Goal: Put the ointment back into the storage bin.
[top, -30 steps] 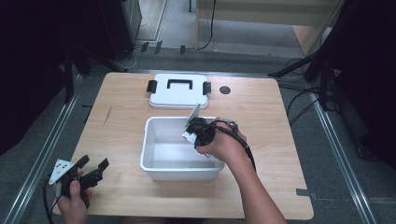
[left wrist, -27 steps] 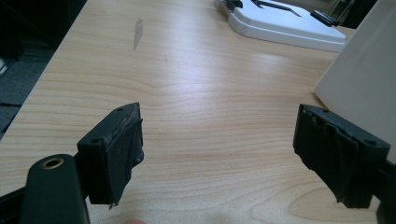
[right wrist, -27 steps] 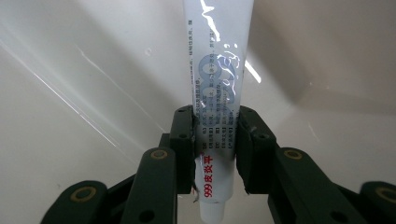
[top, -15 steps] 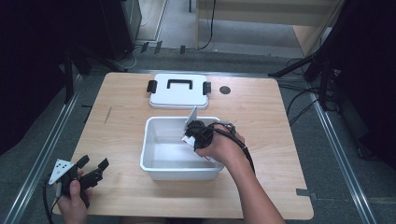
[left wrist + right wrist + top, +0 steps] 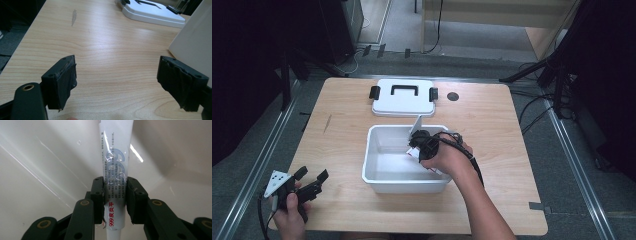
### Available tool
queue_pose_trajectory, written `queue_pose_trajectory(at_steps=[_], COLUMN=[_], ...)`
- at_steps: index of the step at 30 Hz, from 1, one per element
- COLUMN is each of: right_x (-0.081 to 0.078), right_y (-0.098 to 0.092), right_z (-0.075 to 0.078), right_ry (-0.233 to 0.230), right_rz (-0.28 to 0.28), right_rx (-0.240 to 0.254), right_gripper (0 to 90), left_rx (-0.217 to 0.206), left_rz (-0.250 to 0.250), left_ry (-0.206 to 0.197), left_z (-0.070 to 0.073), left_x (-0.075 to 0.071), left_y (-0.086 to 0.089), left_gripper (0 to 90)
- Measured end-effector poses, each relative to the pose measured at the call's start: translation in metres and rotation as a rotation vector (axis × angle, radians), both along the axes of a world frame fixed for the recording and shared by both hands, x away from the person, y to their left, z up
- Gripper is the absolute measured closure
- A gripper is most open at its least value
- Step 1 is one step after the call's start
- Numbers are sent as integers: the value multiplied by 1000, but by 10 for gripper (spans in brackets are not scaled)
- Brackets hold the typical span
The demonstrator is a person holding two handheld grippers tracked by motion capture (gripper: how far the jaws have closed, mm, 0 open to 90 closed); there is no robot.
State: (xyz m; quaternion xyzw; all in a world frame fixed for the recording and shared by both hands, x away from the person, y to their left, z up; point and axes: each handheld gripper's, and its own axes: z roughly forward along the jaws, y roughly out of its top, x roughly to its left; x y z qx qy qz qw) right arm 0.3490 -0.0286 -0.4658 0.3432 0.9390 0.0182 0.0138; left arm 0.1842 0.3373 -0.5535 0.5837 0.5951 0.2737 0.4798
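A white tube [image 5: 116, 157] with blue and red print stands between the pads of my right gripper [image 5: 115, 192], which is shut on it about a third of the way up. In the high view that gripper [image 5: 416, 145] reaches down into the white plastic bin [image 5: 402, 185] near its right wall, and a bit of the tube [image 5: 413, 151] peeks out under the hand. The bin's pale inner wall [image 5: 50, 157] lies behind the tube. My left gripper [image 5: 312, 173] rests at the table's front left corner, open; nothing lies between its pads [image 5: 65, 75].
The bin's white lid [image 5: 404, 102] with black handle and clips lies flat behind the bin, also far off in the left gripper view [image 5: 152, 12]. A small black round mark [image 5: 453, 96] is right of the lid. The bin's outer wall [image 5: 195, 42] stands close to my left gripper.
The right hand with the tube has edged slightly to the left inside the bin. The left gripper has kept still.
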Motion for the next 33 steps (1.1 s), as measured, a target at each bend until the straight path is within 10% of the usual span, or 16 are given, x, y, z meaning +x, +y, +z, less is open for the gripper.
queue_pose_trajectory(at_steps=[18,33], right_x=[0,-18], right_y=[-2,-4], right_z=[4,50], right_ry=[10,-74], right_rz=[1,65], right_rx=[41,124], right_gripper=[653,417], left_rx=[-4,-4], left_rz=[-1,-1], left_ry=[1,0], left_z=[0,0], left_x=[0,0], left_y=[0,0], left_gripper=[168,168])
